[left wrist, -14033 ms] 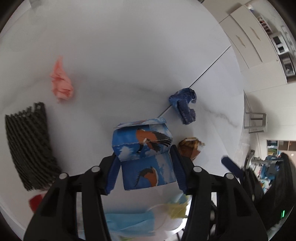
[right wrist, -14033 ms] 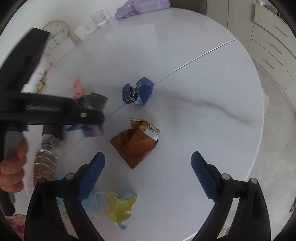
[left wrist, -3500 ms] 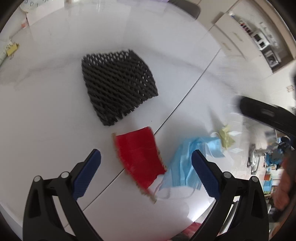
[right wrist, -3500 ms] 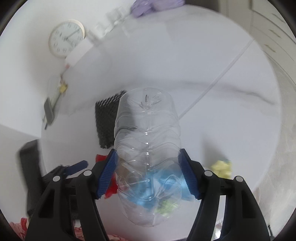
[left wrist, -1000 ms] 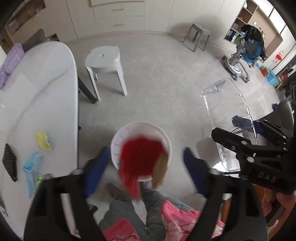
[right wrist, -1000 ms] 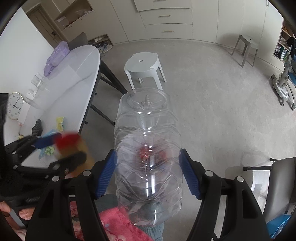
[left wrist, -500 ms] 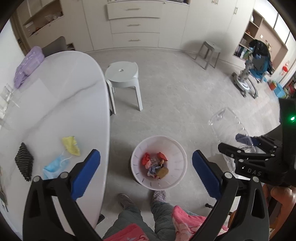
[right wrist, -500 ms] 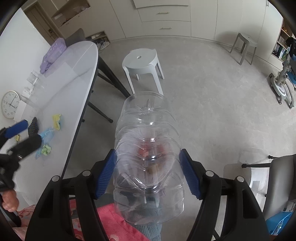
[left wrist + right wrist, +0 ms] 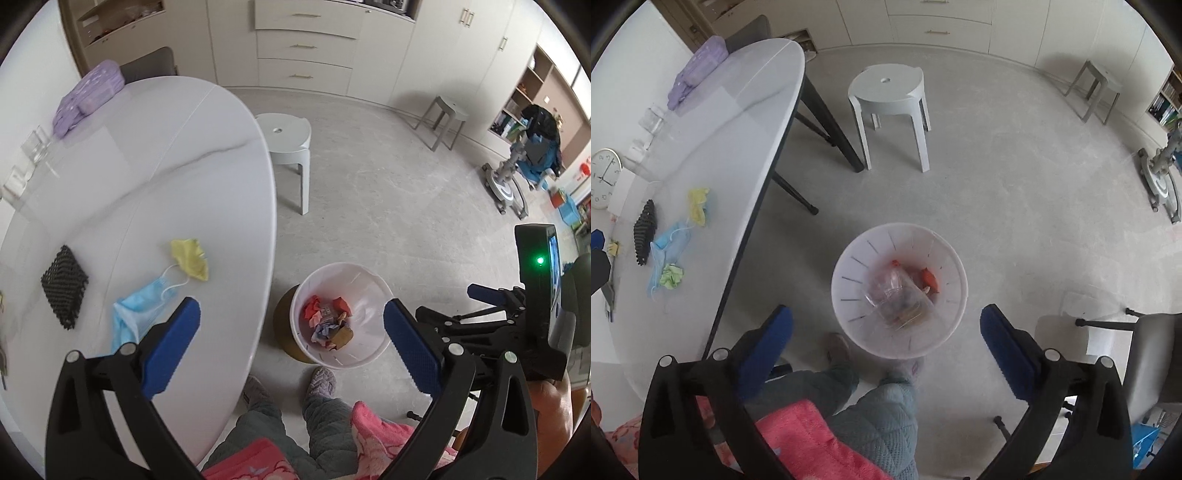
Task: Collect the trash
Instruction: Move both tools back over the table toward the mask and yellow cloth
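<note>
Bottle dropped: both tongs now empty above the bin.
Right tongs (image 9: pixel 886 332) are opening, with the clear bottle (image 9: pixel 897 295) lying in the white bin (image 9: pixel 849 243); left tongs (image 9: pixel 291 328) gape wide, red scrap gone. Masks (image 9: pixel 144 310), yellow wad (image 9: pixel 190 256) and black mesh (image 9: pixel 64 288) wait near the table (image 9: pixel 147 147) edge, where a hasty sweep could knock them off. Bottle hides the bin's contents.

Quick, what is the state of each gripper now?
Left gripper: open, holding nothing.
Right gripper: jaws opening, nothing between them; the clear bottle lies in the bin.

White bin (image 9: pixel 849 254) with slits, clear bottle (image 9: pixel 897 295), blue mask (image 9: pixel 140 314), black mesh (image 9: pixel 64 286).
</note>
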The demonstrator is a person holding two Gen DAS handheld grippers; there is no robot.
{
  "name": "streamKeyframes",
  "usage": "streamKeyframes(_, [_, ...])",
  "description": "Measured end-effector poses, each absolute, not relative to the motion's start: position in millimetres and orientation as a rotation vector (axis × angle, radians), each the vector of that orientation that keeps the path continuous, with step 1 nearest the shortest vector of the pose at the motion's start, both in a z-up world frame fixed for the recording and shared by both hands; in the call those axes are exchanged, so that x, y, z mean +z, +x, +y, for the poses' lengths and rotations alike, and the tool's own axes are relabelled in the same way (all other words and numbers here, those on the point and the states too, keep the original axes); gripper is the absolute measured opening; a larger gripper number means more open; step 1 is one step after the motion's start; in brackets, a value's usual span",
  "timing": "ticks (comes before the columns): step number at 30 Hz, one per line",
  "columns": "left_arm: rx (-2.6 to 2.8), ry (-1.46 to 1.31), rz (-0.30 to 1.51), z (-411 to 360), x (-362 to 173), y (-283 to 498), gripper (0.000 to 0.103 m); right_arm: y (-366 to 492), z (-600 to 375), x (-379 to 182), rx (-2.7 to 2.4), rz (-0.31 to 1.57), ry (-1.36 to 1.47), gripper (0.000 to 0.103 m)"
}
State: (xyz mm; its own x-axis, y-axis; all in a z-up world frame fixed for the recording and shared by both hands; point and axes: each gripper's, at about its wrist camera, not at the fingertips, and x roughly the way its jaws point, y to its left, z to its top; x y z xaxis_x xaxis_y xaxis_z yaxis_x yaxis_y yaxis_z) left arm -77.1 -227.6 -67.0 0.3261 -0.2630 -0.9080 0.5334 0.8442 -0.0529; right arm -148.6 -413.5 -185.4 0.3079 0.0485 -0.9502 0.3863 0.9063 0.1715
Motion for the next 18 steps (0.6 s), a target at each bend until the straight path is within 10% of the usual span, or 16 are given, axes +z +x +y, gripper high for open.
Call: streamKeyframes(18, [-0.208,0.034,1.160,-58,-83,-4,0.095,-44,-330,-137,-0.078,1.163,0.315,0.101])
